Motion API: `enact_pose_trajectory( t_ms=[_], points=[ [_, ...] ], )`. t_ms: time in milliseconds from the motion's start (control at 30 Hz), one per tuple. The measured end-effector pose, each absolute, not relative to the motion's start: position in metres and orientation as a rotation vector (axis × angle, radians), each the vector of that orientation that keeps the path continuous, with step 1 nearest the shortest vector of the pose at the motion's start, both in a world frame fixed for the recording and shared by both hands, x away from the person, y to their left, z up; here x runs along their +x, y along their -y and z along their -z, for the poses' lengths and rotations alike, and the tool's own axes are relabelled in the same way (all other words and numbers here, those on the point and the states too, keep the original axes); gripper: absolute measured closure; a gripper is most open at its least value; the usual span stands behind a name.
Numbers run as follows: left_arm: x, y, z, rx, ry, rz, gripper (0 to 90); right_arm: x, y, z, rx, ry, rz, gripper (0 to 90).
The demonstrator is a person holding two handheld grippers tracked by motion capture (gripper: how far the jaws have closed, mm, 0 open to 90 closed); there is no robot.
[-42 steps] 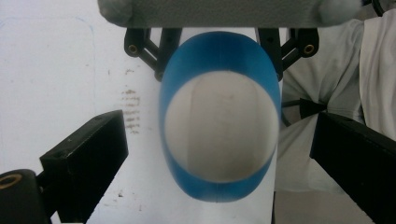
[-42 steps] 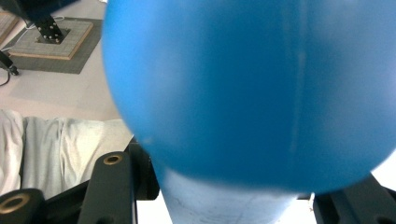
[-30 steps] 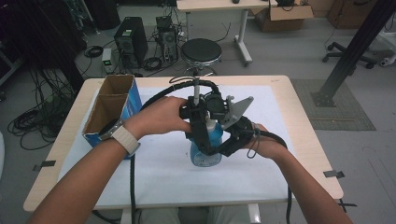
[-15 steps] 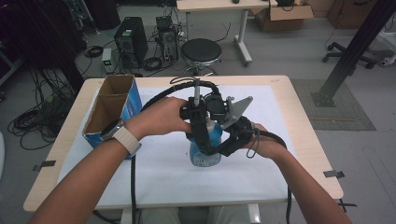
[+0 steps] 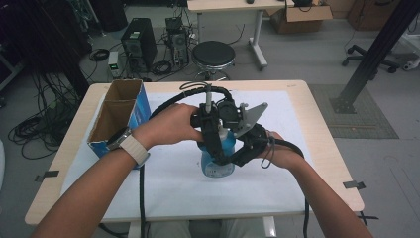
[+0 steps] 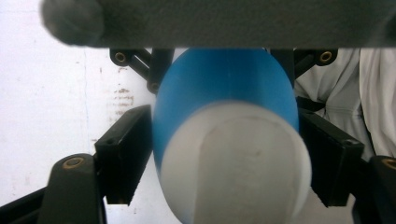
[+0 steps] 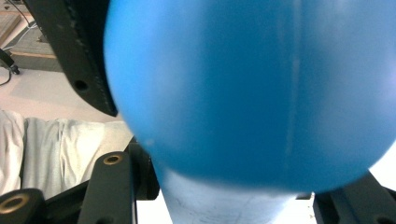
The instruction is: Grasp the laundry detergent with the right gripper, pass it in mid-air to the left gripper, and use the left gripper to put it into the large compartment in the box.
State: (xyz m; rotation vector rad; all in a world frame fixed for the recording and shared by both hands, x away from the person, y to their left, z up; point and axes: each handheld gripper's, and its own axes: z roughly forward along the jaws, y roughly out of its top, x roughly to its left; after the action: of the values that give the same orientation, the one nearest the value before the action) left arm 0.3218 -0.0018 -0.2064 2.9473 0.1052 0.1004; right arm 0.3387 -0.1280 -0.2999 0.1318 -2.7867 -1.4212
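Note:
A blue bottle (image 5: 218, 166) with a white cap (image 6: 233, 168) stands upright on the white mat in the middle of the table. My left gripper (image 5: 214, 145) comes down on it from above. Its jaws have just been closing, and its pads (image 6: 125, 158) now press on the bottle's blue shoulder (image 6: 224, 84) from both sides. My right gripper (image 5: 236, 157) reaches in from the right and is shut on the bottle's body (image 7: 252, 88). In the right gripper view its own jaws rise at the bottom corners around the bottle's lower part (image 7: 224, 205).
An open blue cardboard box (image 5: 119, 116) stands at the table's left side. A round stool (image 5: 213, 54), computer cases and cables lie beyond the far edge. Cables trail from both grippers across the white mat (image 5: 297, 114).
Both hands and the bottle stay in the same place. The left gripper's jaws have drawn in closer on the bottle's top.

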Motion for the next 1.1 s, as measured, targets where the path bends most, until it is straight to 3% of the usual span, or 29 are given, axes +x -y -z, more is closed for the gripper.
enact_pose_trajectory(
  t_ms=[700, 1100],
  points=[
    [0.3204, 0.0029, 0.2071, 2.947, -0.092, -0.104, 37.3, 0.3386, 0.1266, 0.3023, 0.148, 2.793, 1.418, 44.5],
    [0.3187, 0.0040, 0.2060, 2.945, -0.075, -0.115, 38.0, 0.3382, 0.1277, 0.3013, 0.169, 2.796, 1.422, 44.5]
  ],
)
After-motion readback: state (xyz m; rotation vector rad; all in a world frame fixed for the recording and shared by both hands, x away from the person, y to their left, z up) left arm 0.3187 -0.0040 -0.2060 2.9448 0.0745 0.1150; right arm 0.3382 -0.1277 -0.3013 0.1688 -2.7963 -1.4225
